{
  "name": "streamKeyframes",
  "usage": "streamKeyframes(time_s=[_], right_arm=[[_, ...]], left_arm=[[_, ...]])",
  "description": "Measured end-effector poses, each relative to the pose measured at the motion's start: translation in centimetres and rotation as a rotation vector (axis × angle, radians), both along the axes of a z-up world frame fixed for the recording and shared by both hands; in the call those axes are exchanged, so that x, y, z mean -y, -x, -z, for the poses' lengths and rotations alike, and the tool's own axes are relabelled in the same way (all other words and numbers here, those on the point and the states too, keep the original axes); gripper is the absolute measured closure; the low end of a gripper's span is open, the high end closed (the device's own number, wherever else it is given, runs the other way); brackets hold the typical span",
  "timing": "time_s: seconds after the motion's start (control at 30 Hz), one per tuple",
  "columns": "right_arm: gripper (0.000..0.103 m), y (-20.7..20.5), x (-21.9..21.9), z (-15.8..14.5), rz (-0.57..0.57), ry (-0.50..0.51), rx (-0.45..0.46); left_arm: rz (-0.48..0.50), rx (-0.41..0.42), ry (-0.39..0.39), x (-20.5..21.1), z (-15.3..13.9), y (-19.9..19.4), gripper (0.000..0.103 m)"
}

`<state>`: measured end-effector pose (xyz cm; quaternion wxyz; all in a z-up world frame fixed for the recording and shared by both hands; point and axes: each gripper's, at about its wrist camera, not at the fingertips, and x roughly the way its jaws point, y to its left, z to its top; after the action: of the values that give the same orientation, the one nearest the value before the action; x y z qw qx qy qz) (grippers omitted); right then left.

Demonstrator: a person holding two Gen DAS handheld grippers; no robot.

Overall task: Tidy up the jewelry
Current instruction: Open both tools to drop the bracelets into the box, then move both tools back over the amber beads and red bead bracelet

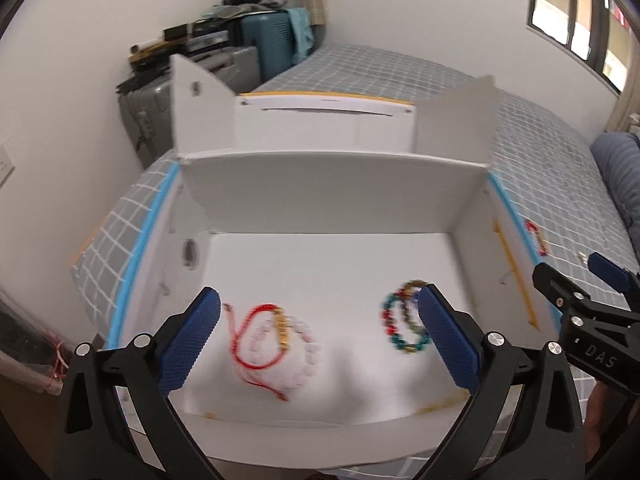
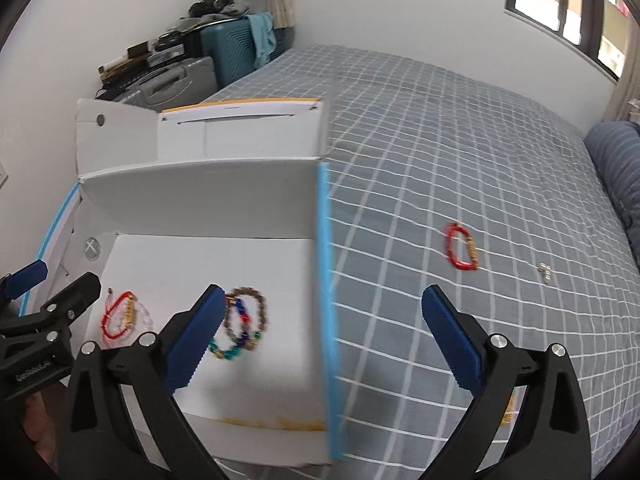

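Landmark: an open white cardboard box (image 1: 320, 200) with blue-taped edges, lying on a bed (image 2: 460, 140) covered in grey checked cloth.
Left gripper (image 1: 318, 340): above the box's near part, jaws spread wide, nothing between the pads.
Right gripper (image 2: 324, 336): over the box's right wall, one finger above the box floor and the other above the bed; jaws spread wide and empty.
Red cord bracelet (image 1: 256, 340): on the box floor, near-left part, overlapping a pale pink bead bracelet (image 1: 304, 352).
Multicoloured bead bracelets (image 1: 402, 326): on the box floor, near-right part, lying on one another; in the left wrist view the left gripper's right finger partly hides them.
Red bracelet with gold piece (image 2: 462, 246): outside the box, on the bed to the box's right, well apart from it.
Small silvery item (image 2: 545, 272): on the bed, farther right of the box than the red bracelet; too small to identify.
Suitcases (image 2: 224, 48): beyond the box, against the wall, with clutter piled on top.
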<state>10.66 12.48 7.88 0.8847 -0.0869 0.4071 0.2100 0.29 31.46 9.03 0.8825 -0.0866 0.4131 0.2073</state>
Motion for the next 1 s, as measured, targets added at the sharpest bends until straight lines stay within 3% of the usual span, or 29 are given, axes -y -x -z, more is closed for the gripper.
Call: streamKeyframes(time_s=[0.43,1.0], right_arm=[[0.009,-2.3,12.4,-0.5,0.170,0.004,0.012],[0.009,-1.2,25.9,0.8,0.372,0.060,-0.016]], left_arm=[[0.184,0.036,0.019,11.6,-0.5,-4.0,0.006],[0.398,0.001,0.049,24.5,2.2,-6.9,0.006]])
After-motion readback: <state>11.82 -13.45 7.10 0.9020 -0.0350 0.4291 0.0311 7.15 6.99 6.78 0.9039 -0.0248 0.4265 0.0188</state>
